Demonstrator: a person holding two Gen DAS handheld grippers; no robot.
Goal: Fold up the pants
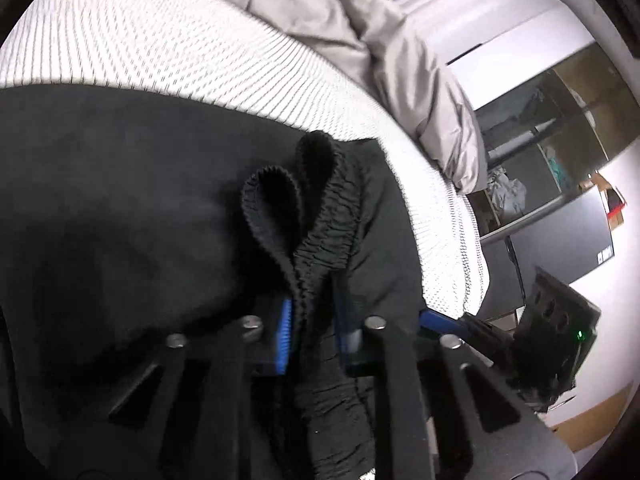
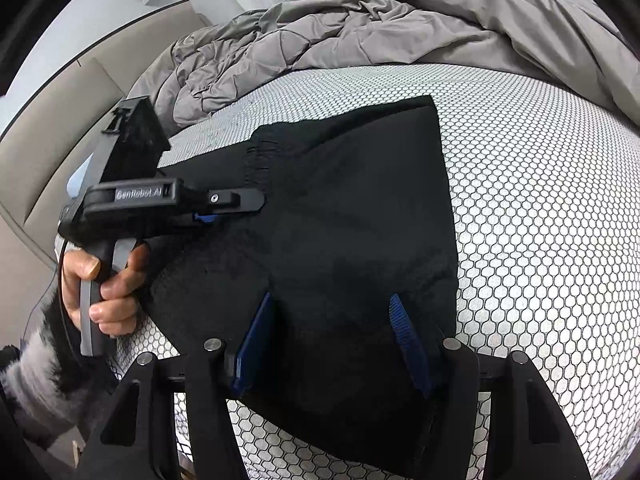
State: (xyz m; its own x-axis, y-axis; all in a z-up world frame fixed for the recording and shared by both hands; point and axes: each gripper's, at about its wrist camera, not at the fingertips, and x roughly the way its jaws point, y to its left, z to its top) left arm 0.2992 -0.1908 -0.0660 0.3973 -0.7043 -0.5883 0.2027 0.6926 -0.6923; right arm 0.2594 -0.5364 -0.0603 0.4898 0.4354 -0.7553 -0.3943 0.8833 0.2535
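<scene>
Pants (image 2: pixel 352 248) of black cloth lie spread on the mattress (image 2: pixel 540 208), filling the centre and lower middle of the right wrist view and most of the left half of the left wrist view. At the bottom of the right wrist view the right gripper (image 2: pixel 334 340) hangs over the near part of the cloth with its blue pads (image 2: pixel 408 336) set apart, one on each side of a stretch of fabric and not pinching it. At the bottom centre of the left wrist view the left gripper (image 1: pixel 314 332) has its jaws drawn nearly together on the gathered elastic waistband (image 1: pixel 320 248), which bunches up in two loops just beyond the fingertips. Seen from the right wrist view, this same tool reaches in from the left of the frame, held by a hand (image 2: pixel 104 284) in a fuzzy grey sleeve (image 2: pixel 36 380), and its side carries pale lettering that reads roughly "GenRobot.AI". The mattress cover shows a white honeycomb mesh. Farther back, at the top of both views, a crumpled grey duvet (image 2: pixel 360 32) is heaped. At the right of the left wrist view stands open shelving (image 1: pixel 560 128) holding items too small to make out, with a dark monitor (image 1: pixel 560 240) below it.
</scene>
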